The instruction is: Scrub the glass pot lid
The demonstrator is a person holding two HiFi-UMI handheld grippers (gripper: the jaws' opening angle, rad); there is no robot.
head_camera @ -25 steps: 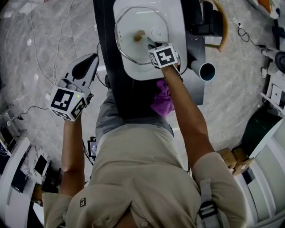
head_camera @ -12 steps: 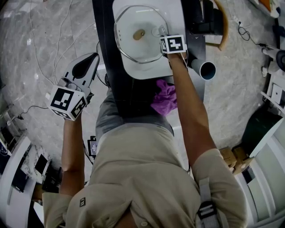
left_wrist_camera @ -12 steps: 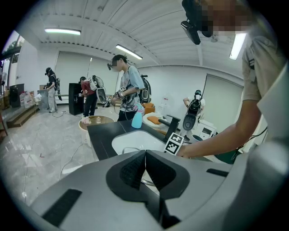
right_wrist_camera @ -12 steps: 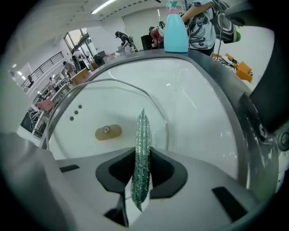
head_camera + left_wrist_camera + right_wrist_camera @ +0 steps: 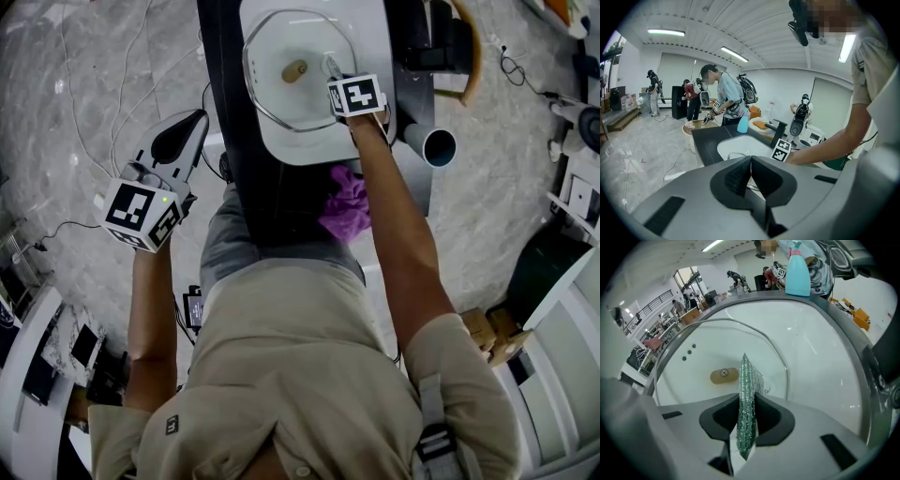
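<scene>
The person's right arm is reaching straight forward over the counter (image 5: 220,56), carrying the right gripper (image 5: 334,73) above the sink (image 5: 375,37). Its jaws are pinching a green glittery pad (image 5: 745,404), which is sticking out ahead of the tips and standing edge-up. The lid (image 5: 281,98) is lying flat in the sink, directly ahead of and below this gripper. Its brown knob (image 5: 724,375) is sitting just left of the pad's tip, and its metal rim is curving round beyond. Whether the pad is touching the glass cannot be told. A blue bottle (image 5: 797,273) is standing past the sink's far edge, ahead and to the right. Behind the gripper, under the forearm, a purple cloth (image 5: 347,202) is lying on the counter.

The left arm is bending at the elbow and holding the left gripper (image 5: 187,131) out over the floor (image 5: 94,75), well left of the sink, tips pointing toward the counter. Its jaws are pressing together with nothing between them.
</scene>
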